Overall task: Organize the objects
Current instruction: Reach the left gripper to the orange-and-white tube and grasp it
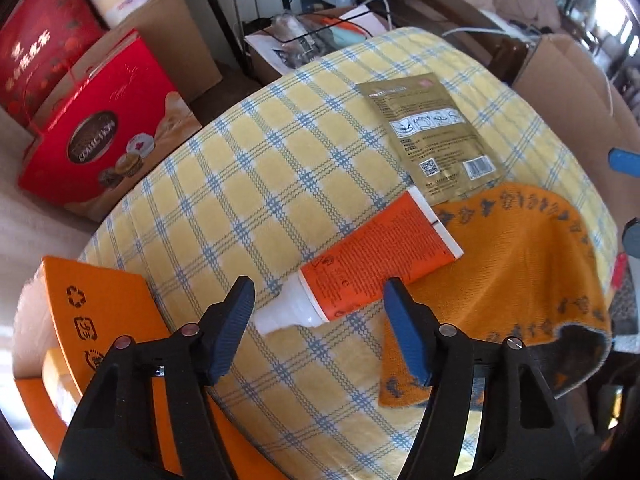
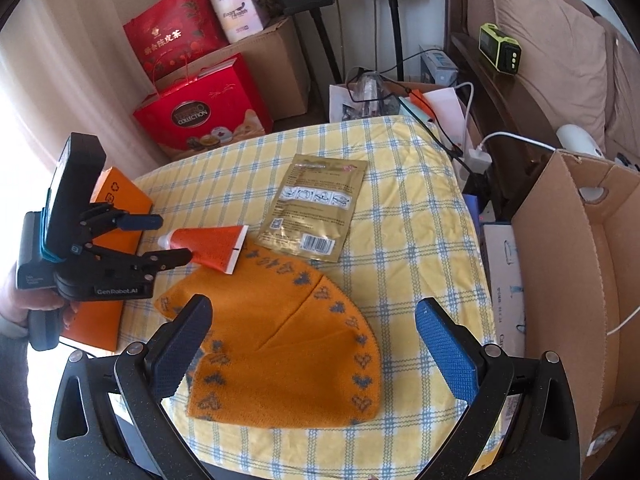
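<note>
On the checked cloth lie three things: one orange tube, one gold sachet, one orange knitted hat. The left claw straddles the tube's white cap end, pads apart from it; the right claw gapes over the hat, empty.

A yellow cloth is showing a blue-and-white check. The orange tube is wearing a white cap, the orange hat grey motifs, the far pouch gold, the left box orange.
</note>
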`<state>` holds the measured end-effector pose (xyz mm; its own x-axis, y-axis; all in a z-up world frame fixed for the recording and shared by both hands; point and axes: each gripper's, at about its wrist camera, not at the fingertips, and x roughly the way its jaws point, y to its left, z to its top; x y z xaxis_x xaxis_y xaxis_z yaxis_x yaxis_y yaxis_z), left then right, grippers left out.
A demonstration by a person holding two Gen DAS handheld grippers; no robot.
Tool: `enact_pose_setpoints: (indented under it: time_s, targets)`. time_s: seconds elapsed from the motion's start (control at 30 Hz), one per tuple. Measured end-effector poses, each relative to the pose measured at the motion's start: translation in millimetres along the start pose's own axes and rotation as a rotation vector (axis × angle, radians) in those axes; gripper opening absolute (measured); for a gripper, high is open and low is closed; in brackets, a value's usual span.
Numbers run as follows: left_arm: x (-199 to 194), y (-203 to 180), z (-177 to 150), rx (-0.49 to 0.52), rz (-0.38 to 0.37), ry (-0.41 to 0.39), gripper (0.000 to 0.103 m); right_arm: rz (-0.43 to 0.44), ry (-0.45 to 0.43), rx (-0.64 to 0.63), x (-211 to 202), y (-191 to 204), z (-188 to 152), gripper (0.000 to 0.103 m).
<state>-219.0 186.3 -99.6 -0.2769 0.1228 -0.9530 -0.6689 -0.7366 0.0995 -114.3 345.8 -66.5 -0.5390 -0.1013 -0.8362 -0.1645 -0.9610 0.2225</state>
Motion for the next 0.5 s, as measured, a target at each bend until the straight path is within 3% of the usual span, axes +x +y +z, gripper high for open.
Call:
enact_pose_setpoints:
  time_s: [0.17, 0.27, 0.4, 0.5]
  targets:
    - [5, -26, 5, 0.161, 0.123, 0.018, 0.064, 0.022, 0.004, 0.02, 1, -2, -1, 0.102]
    - [13, -40, 3, 0.225, 0.134, 0.053, 0.064, 0.025, 0.004, 0.021, 1, -3, -2, 0.102]
    - [17, -39, 5, 0.198, 0.124, 0.056, 0.061, 0.021, 0.006, 0.027, 2, -6, -4, 0.102]
    - [17, -34, 10, 0.167, 0.113, 0.052, 0.052, 0.022, 0.008, 0.037, 3, -9, -4, 0.102]
